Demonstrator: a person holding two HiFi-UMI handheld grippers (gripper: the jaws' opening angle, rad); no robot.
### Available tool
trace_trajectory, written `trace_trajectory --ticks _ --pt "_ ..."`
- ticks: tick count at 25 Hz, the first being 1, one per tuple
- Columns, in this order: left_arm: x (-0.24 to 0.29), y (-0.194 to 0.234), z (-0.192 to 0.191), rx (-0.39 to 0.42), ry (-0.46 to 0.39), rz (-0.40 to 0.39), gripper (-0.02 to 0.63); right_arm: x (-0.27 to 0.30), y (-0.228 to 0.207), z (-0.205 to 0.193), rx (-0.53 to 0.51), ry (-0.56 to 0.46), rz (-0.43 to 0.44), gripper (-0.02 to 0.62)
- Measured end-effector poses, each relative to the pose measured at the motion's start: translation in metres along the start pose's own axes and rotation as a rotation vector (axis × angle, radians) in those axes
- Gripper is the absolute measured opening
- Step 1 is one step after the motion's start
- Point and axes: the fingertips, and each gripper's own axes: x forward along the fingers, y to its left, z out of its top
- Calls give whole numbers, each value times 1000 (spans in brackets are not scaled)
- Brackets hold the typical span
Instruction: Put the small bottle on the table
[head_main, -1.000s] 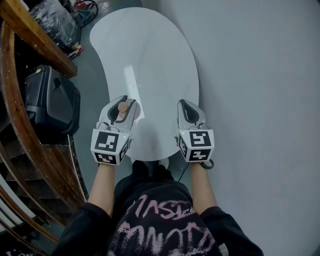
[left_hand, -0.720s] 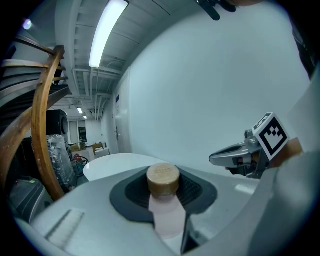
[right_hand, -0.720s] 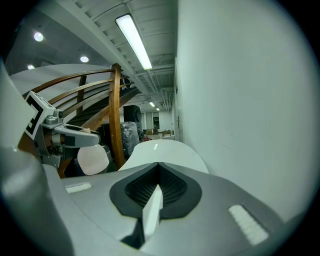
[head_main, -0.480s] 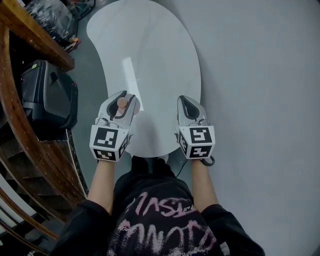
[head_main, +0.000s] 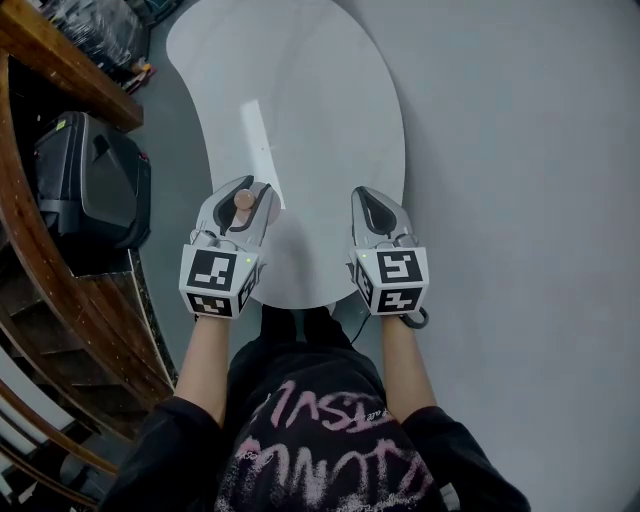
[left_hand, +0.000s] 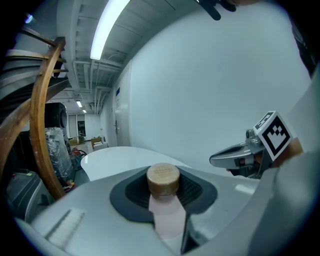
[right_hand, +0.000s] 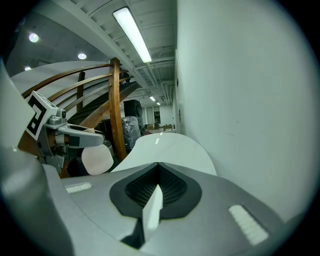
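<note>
A small pale-pink bottle (left_hand: 167, 217) with a round wooden cap (head_main: 244, 199) stands upright between the jaws of my left gripper (head_main: 243, 196), which is shut on it. The bottle hangs above the near left part of the white kidney-shaped table (head_main: 320, 110). From the right gripper view the bottle's pale body (right_hand: 97, 159) shows under the left gripper (right_hand: 75, 137). My right gripper (head_main: 374, 206) is shut with nothing in it, over the table's near right edge. Its jaws meet in the right gripper view (right_hand: 156, 192).
A curved wooden stair railing (head_main: 45, 260) runs down the left. A black case (head_main: 85, 185) sits on the floor beside the table. A plain grey wall (head_main: 520, 200) stands at the right. Clutter wrapped in plastic (head_main: 85, 25) lies beyond the table's far left end.
Both grippers have moved a little forward over the table, the bottle still in the left one. The view has shifted so the table sits slightly lower and nearer.
</note>
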Motion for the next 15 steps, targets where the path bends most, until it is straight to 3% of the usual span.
trace_trajectory --ticks 15 --pt "9 2 -33 -32 50 -1 115 10 12 -27 14 53 20 12"
